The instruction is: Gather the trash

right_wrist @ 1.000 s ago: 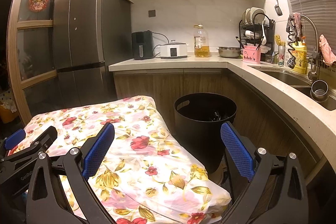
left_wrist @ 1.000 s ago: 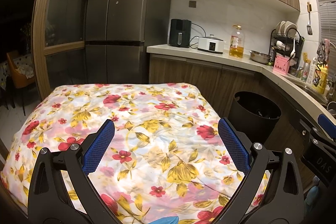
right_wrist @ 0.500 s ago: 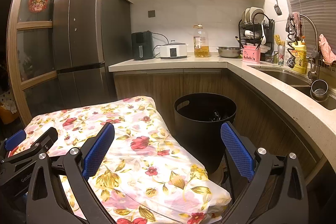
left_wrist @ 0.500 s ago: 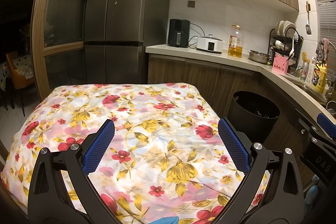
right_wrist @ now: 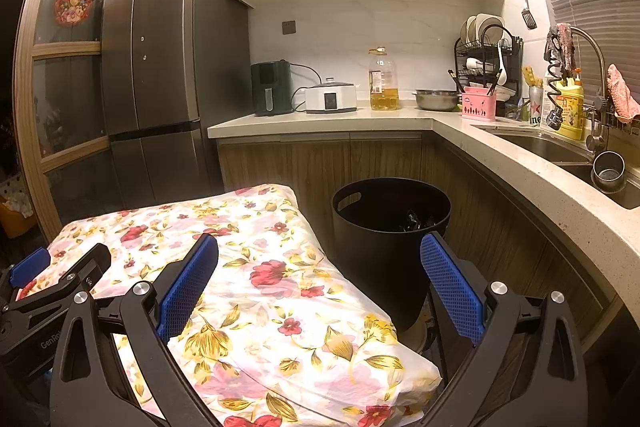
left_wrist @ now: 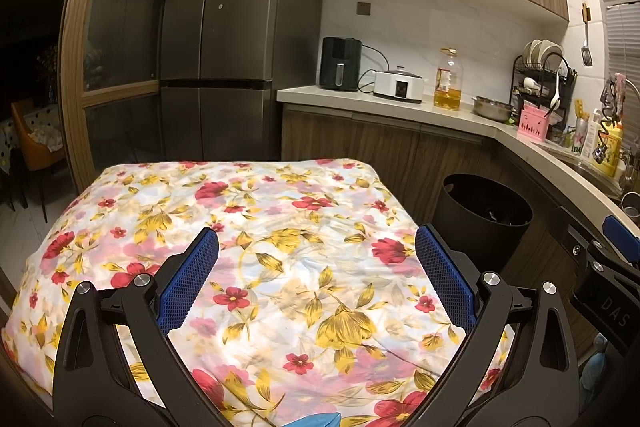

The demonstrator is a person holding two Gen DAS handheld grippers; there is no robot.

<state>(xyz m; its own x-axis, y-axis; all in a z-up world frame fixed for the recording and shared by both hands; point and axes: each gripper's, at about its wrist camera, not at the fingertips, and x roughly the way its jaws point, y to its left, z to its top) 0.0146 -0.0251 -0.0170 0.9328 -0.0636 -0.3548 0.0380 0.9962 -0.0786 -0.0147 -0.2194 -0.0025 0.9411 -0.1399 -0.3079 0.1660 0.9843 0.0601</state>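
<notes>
Both grippers hang over a tabletop [left_wrist: 280, 267] covered in a flowered cloth, and both are empty. The left gripper [left_wrist: 316, 267] has its jaws wide apart with only the cloth between them. The right gripper [right_wrist: 320, 275] is just as wide, its jaws straddling the cloth's right edge and the gap beside it.

No loose trash shows on the cloth in either view. The one thing of the task plainly in sight is the black bin [right_wrist: 390, 239], standing upright on the floor just beside the tabletop's right edge, tucked against the cabinets under the counter [right_wrist: 520, 163]. Its mouth opens straight up, and something dark and crumpled lies inside near the far wall; what it is cannot be told.

The bin lies ahead and slightly right of the right gripper, well nearer to it than to the left, which sees the bin [left_wrist: 482, 211] far off to its right past the tabletop's corner. Being round, the bin has no long axis across the floor; its axis is vertical.

My judgement is that collecting is either finished or waiting on an item out of view. Any drop would suit the right gripper, coming from above the rim.
</notes>
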